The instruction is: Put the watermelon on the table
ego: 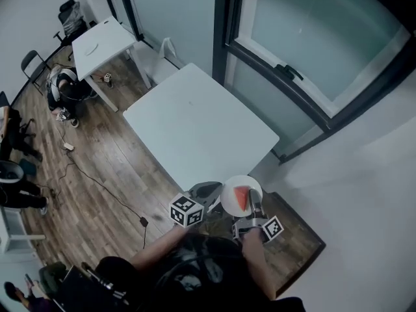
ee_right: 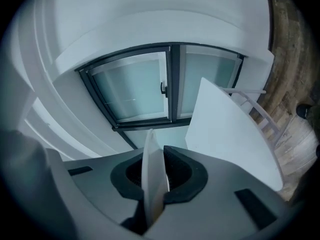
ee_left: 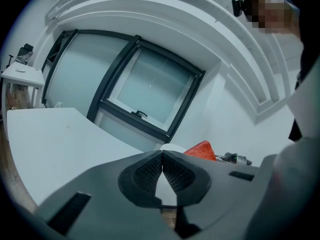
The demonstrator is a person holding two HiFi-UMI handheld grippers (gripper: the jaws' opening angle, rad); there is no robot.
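A red watermelon slice (ego: 242, 199) lies on a small white plate (ego: 255, 183), held in the air just off the near corner of the white table (ego: 195, 122). My right gripper (ego: 253, 208) is shut on the plate's near rim; in the right gripper view the rim (ee_right: 151, 174) stands edge-on between its pads, with the table (ee_right: 225, 134) beyond. My left gripper (ego: 213, 187) is shut and empty, just left of the plate. In the left gripper view its jaws (ee_left: 162, 156) meet, and the watermelon (ee_left: 201, 150) and plate (ee_left: 170, 147) show behind them.
A second white table (ego: 97, 44) stands at the back left, with a person (ego: 65, 86) low on the wooden floor beside it. A white chair (ego: 162, 52) is behind the near table. Dark-framed windows (ego: 312, 44) run along the far side. Cables (ego: 97, 184) cross the floor.
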